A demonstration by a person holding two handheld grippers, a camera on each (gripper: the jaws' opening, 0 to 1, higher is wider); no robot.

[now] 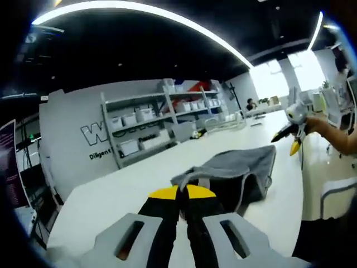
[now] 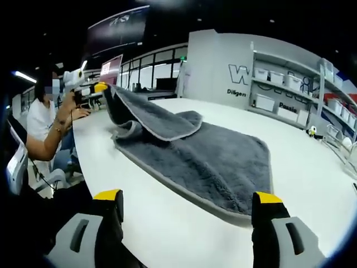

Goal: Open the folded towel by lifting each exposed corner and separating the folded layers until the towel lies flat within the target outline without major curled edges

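A grey towel (image 1: 240, 167) lies on the white table (image 1: 111, 195), partly unfolded. My left gripper (image 1: 181, 192) is shut on one towel corner, its yellow tips pressed together with cloth between them. In the right gripper view that gripper (image 2: 101, 87) holds the corner up at the far left, so one layer of the towel (image 2: 212, 156) rises in a fold while the rest lies flat. My right gripper (image 2: 188, 196) is open, its jaws wide apart over the near towel edge and holding nothing. In the left gripper view it (image 1: 287, 140) hovers beyond the towel's far end, held by a hand.
Shelves with white bins (image 1: 150, 120) stand along the lettered wall behind the table. A person (image 2: 44, 120) stands at the table's edge (image 2: 83, 145) beside the raised corner. Bare tabletop (image 2: 312, 167) spreads past the towel toward the shelves.
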